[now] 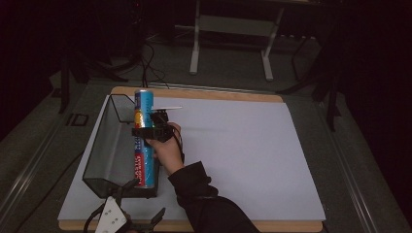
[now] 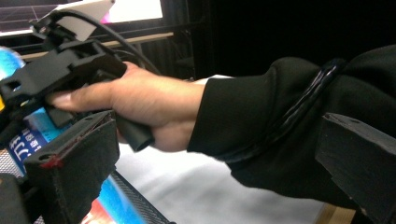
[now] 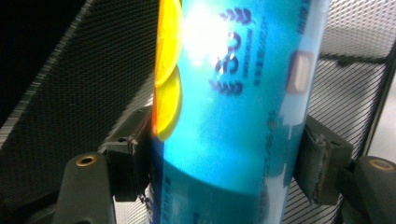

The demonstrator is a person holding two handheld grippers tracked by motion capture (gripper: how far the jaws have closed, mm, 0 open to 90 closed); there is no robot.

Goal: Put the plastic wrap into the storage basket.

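A tall blue canister (image 1: 144, 104) with yellow and red print runs along the right wall of a black mesh basket (image 1: 104, 145) at the left of the table. My right gripper (image 1: 145, 131) is held by a hand (image 1: 167, 153) and is shut on the canister about a third of the way down. Up close, both pads press the sides of the canister (image 3: 224, 116) with mesh behind it, my right gripper (image 3: 224, 163) square across it. My left gripper (image 1: 143, 201) sits open at the near edge, just below the basket; its jaws stand wide apart, nothing between them, left gripper (image 2: 210, 163).
A white sheet (image 1: 243, 145) covers the wooden board, with free room to the right of the basket. The person's dark sleeve (image 2: 289, 126) and a cable cross in front of my left gripper. Table legs and cables (image 1: 194, 53) stand on the dark floor behind.
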